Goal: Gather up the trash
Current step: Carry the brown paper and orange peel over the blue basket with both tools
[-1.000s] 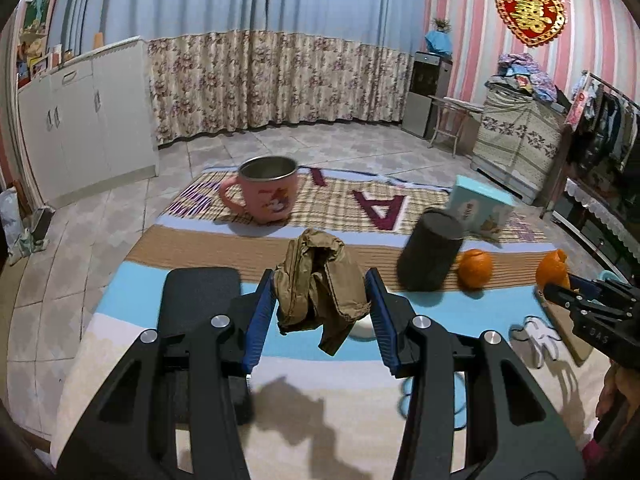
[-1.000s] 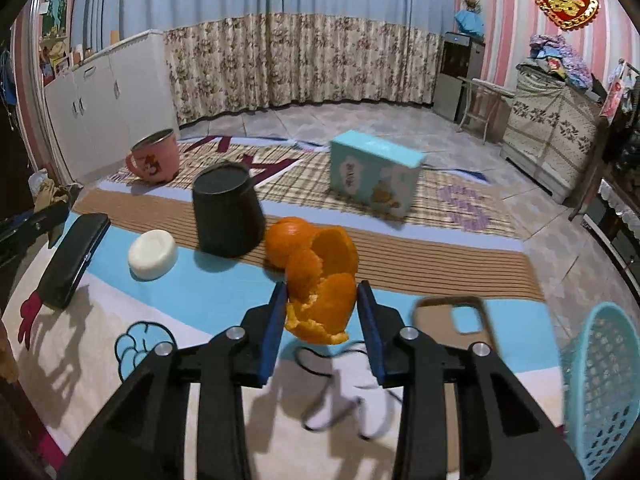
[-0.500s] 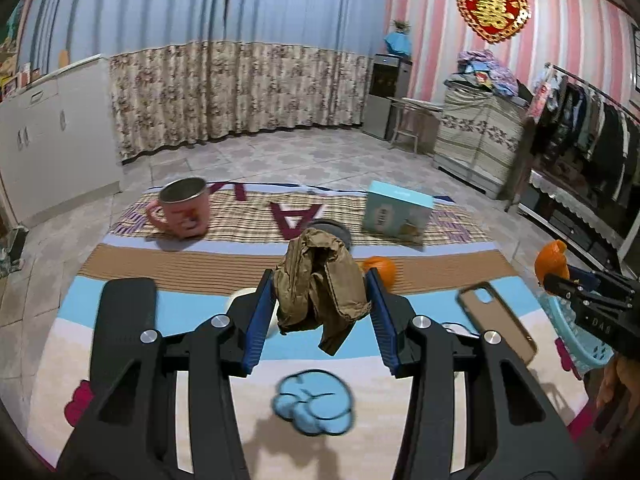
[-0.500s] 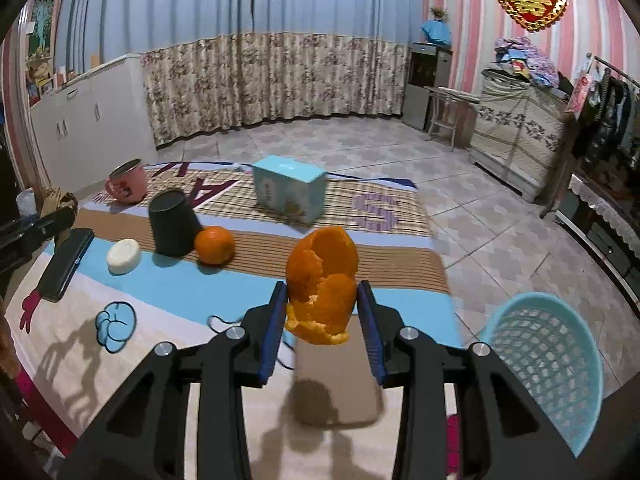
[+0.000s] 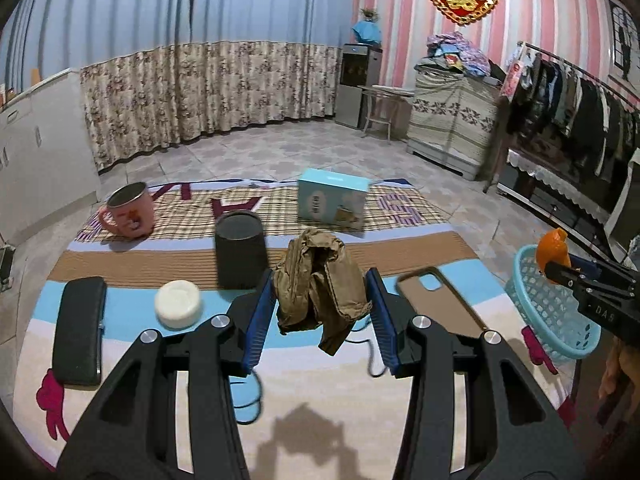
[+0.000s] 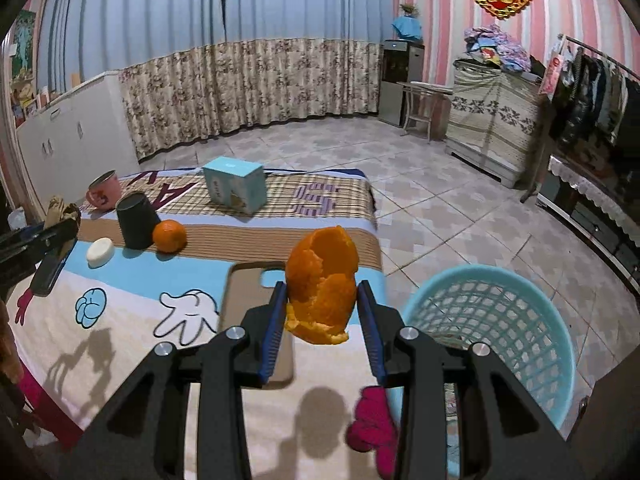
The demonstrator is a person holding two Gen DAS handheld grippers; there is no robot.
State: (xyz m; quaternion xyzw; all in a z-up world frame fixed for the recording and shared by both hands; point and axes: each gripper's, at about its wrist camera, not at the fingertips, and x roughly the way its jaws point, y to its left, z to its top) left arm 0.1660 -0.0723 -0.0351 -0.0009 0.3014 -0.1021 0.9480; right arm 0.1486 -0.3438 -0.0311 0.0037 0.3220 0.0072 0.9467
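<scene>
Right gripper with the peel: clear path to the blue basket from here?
Probably yes. The right gripper is shut on the orange peel, and the blue basket sits just to its right, past the table edge, mouth open. Nothing stands between them; the phone case lies on the other side.

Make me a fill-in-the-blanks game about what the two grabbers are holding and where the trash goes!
1. The right gripper is squeezing a piece of orange ____.
2. The left gripper holds a crumpled wad of paper whose color is ____.
3. The basket beside the table has the color light ____.
4. The whole orange sits right next to an upside-down black ____.

Missing words: peel; brown; blue; cup
</scene>
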